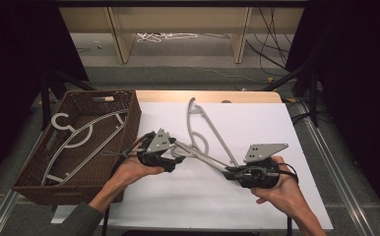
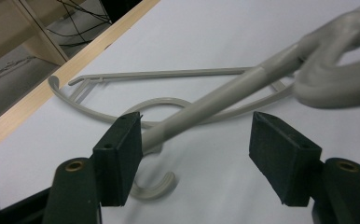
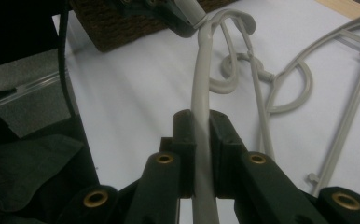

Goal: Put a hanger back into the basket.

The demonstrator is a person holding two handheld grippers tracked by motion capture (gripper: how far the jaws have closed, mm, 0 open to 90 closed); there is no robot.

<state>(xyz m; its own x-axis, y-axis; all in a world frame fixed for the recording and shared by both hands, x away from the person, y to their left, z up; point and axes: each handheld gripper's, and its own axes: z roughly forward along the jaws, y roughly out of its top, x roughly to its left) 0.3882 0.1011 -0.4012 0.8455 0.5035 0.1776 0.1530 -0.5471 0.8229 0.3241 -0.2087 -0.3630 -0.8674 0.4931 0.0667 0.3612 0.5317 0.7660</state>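
High view. A grey hanger [image 1: 200, 156] is held above the white tabletop [image 1: 257, 123], its long axis running from the left gripper [image 1: 171, 156] down and rightward to the right gripper [image 1: 237, 172]. A second grey hanger [image 1: 212, 130] lies flat on the tabletop behind it, its long axis running away from the person and leftward. More hangers [image 1: 79, 135] rest in the brown wicker basket [image 1: 129, 118] at the left edge of the table. Both grippers' jaws are largely hidden under their grey plates and the hands.

Left gripper view. The held hanger's bar [image 2: 225, 95] crosses from upper right to lower left between the jaws; it meets the left pad [image 2: 122, 149], while the right pad [image 2: 280, 156] stands clear, so the jaws are apart and not clamped. The hanger's near end at upper right is blurred and cut off. The flat hanger [image 2: 159, 93] lies beyond.

Right gripper view. The jaws are closed tight on the hanger's bar [image 3: 201, 121], which runs straight away upward. Its far end meets the left gripper [image 3: 178, 14], cut off at the top edge beside the basket [image 3: 122, 23].
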